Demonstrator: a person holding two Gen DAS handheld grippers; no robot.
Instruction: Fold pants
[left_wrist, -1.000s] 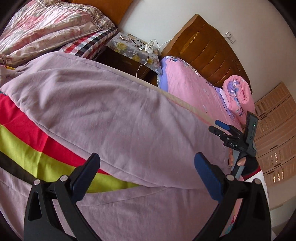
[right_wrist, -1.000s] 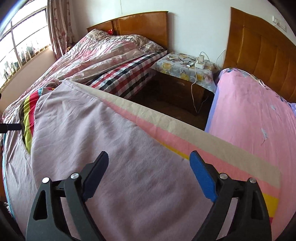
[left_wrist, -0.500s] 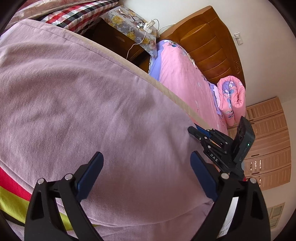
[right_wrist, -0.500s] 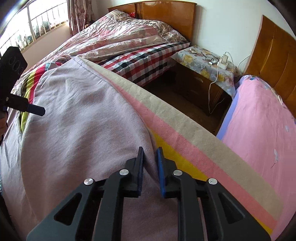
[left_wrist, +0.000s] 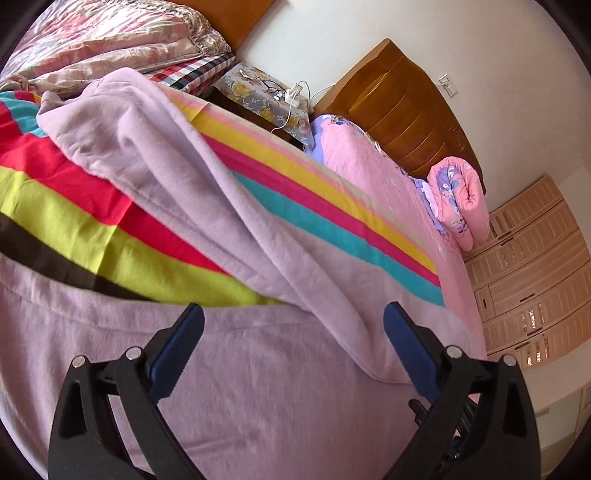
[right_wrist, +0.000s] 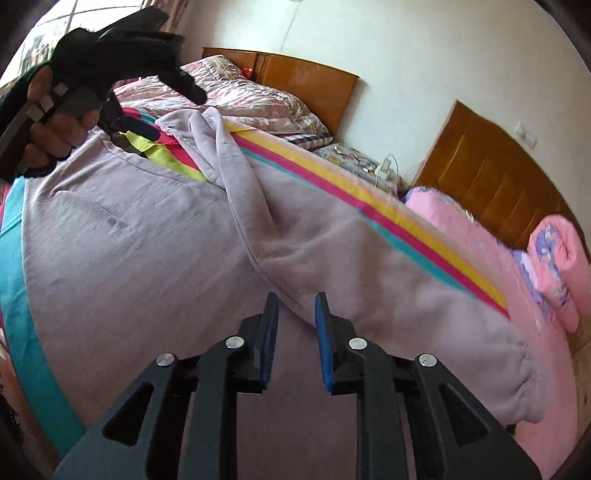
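Lilac fleece pants (left_wrist: 258, 387) lie on a striped blanket (left_wrist: 110, 206) on the bed. One leg (left_wrist: 207, 177) is lifted and drawn across the other. My left gripper (left_wrist: 293, 343) is open just above the pants, holding nothing. In the right wrist view my right gripper (right_wrist: 295, 321) has its jaws narrowly apart around a fold of the pants (right_wrist: 147, 258) at the edge of the lifted leg (right_wrist: 369, 280); whether the pads press the cloth is unclear. The left gripper (right_wrist: 140, 127), in a hand, shows at the upper left.
A second bed with a pink sheet (left_wrist: 388, 184) and a rolled pink quilt (left_wrist: 458, 199) lies to the right. A nightstand (left_wrist: 266, 92) with cables stands between wooden headboards (left_wrist: 406, 110). A flowered quilt (left_wrist: 110, 40) lies at the far end. Wardrobe doors (left_wrist: 532, 266) are at right.
The right gripper has pulled a pant leg up and across, baring more striped blanket. The left gripper has drawn back and stays open. The right jaws stand slightly wider than half a second ago.
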